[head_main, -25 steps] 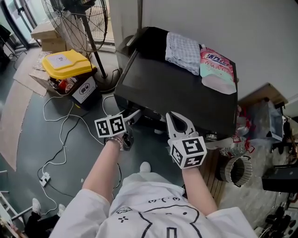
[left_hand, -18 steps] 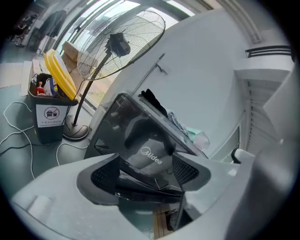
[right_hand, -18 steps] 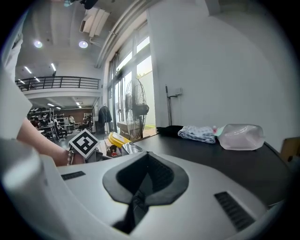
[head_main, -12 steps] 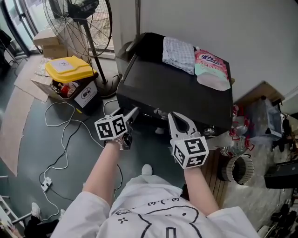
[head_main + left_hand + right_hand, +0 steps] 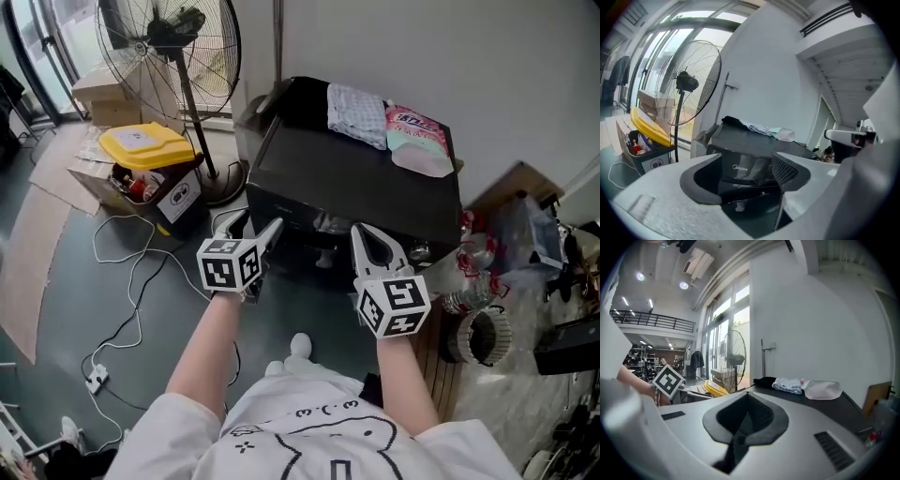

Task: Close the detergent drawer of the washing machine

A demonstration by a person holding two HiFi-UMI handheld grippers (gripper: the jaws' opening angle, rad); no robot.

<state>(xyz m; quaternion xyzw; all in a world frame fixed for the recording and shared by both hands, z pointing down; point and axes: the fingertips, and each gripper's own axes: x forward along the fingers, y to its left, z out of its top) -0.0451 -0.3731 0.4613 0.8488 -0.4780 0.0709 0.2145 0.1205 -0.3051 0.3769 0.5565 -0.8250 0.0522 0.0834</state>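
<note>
We're parked in front of the washing machine (image 5: 356, 178)
Our left gripper (image 5: 253, 223) has its fingers spread, framing the Midea panel (image 5: 740, 168) without touching it. The right gripper (image 5: 367, 234) is pinched together, empty.

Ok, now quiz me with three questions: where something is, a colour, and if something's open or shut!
1. Where is the pink-and-green pouch? A on a shelf; B on the washing machine; C on a chair.
2. What colour is the bin lid? A yellow; B blue; C green.
3. How is the left gripper? A shut on a spoon; B shut, empty; C open, empty.
Answers: B, it lies on the machine's black top; A, it is bright yellow; C, its jaws stand apart, nothing between.
</note>
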